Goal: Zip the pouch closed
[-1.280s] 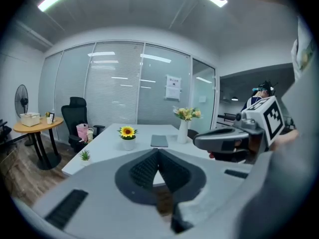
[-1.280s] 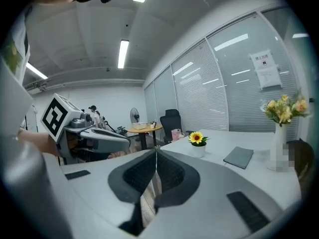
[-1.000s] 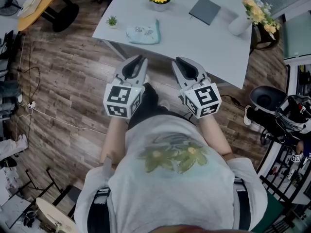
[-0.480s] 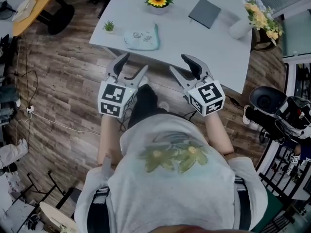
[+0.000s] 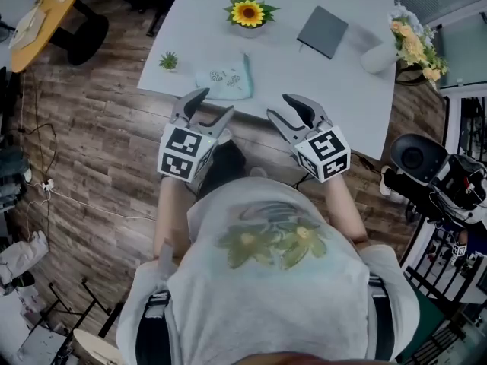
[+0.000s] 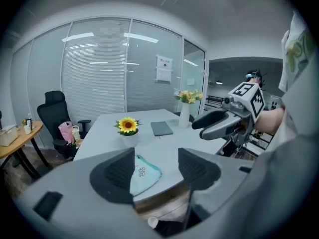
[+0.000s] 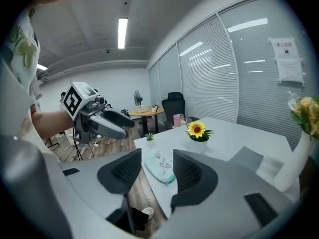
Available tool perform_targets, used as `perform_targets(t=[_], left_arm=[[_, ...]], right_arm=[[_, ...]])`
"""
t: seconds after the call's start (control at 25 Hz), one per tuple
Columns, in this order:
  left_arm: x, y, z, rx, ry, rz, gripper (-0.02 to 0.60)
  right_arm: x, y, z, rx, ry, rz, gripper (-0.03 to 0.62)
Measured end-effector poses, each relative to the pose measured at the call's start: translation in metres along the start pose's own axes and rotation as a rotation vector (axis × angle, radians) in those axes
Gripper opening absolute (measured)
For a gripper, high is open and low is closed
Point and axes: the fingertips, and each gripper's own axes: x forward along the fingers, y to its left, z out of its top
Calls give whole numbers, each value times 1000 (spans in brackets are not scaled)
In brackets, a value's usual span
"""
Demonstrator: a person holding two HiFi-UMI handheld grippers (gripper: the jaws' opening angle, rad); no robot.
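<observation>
A: Table?
B: White; person stands at its near edge.
A: Tongs?
B: L gripper and R gripper both up by that edge, side by side. Jaws have just been opening, now spread wide, nothing btwn pads.
A: Pouch?
B: Pale teal, flat on table near front edge, just beyond L gripper, untouched. Sunflower pot behind it, small plant at its left.
</observation>
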Motion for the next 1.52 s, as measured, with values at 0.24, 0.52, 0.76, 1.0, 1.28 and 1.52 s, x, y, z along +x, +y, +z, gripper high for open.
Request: perform_targets(t=[0.24,0.52,0.76,1.0,1.28,1.52], left_arm=[[27,27,10,30,36,-67,259],[53,61,14,22,57,-118,259],[74,75,9,72,106,-199,259],[92,81,2,148,143,-287,259],[125,88,-10,233,203,-330,258],[155,93,-15,354,267,-341,258]], right_arm=[[29,-22,8,21,44,-14,204],[56,-38,14,49,73,-35,204],[83,-42,14,63,125,-60,204],[107,-43,19,38,164,-98,204],[115,-48,9,54,183,-135,204],[118,-61,6,96,172,-140,204]])
